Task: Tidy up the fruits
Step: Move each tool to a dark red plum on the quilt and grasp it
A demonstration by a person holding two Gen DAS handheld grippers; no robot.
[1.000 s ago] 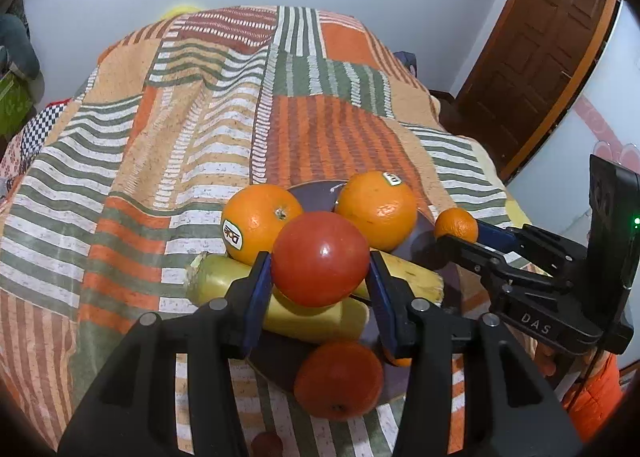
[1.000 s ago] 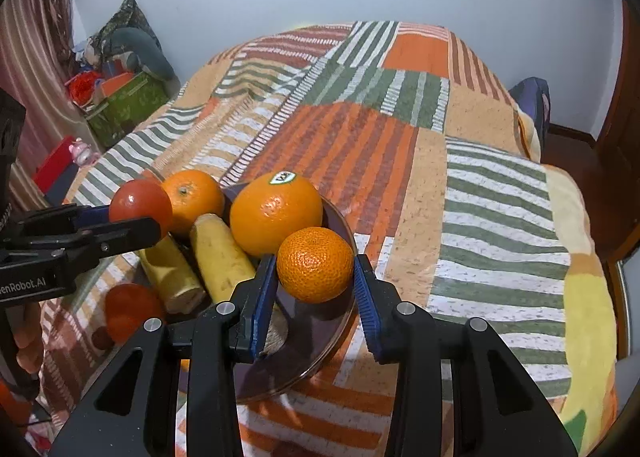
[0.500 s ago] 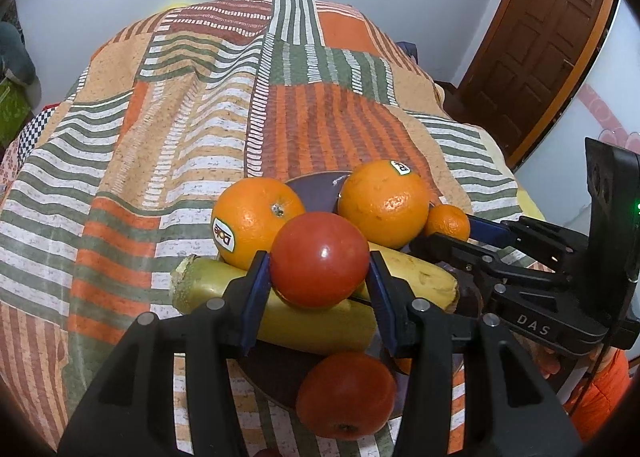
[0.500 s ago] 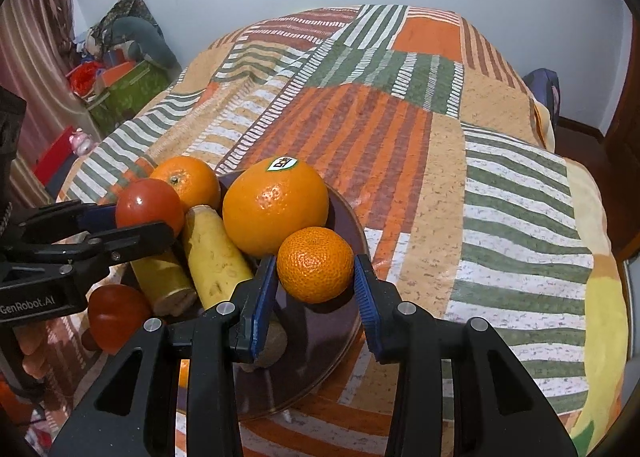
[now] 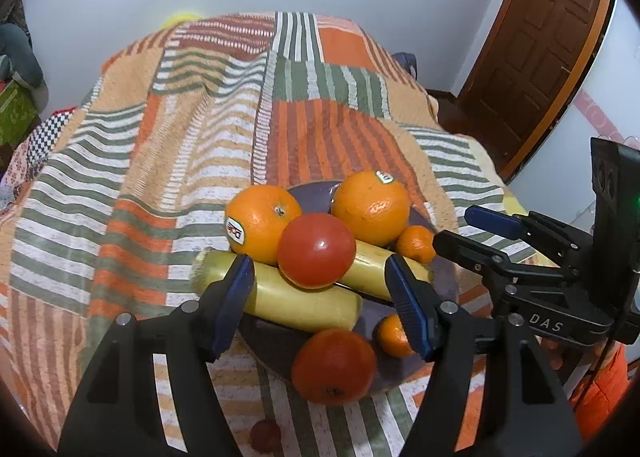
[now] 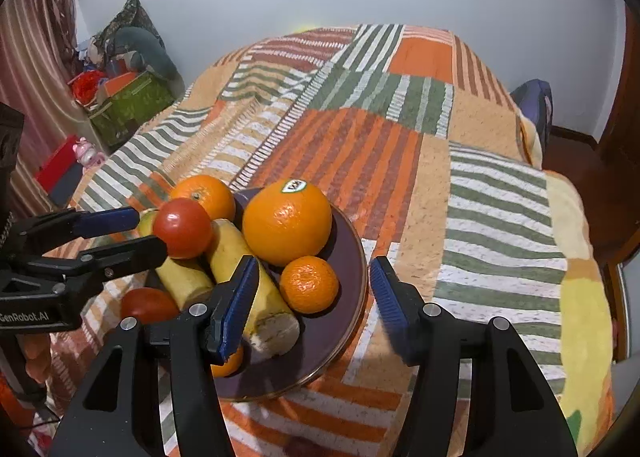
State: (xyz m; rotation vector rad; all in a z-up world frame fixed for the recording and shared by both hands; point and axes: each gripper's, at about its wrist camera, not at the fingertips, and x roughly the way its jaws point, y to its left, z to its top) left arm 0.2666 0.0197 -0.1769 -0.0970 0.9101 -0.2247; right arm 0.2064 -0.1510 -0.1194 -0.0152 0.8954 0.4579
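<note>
A tomato is seen resting atop two bananas on the plate; their long axes run toward the plate's near rim. A mandarin sits beside the right rim. Left gripper and right gripper are spread, released. Bare bedspread lies rightward.

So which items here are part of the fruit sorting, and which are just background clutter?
Part of the job:
plate
oranges
mandarins
tomatoes
bananas
left gripper, open
right gripper, open

Just lying about:
bedspread
green box
door
small red fruit, off the plate
</note>
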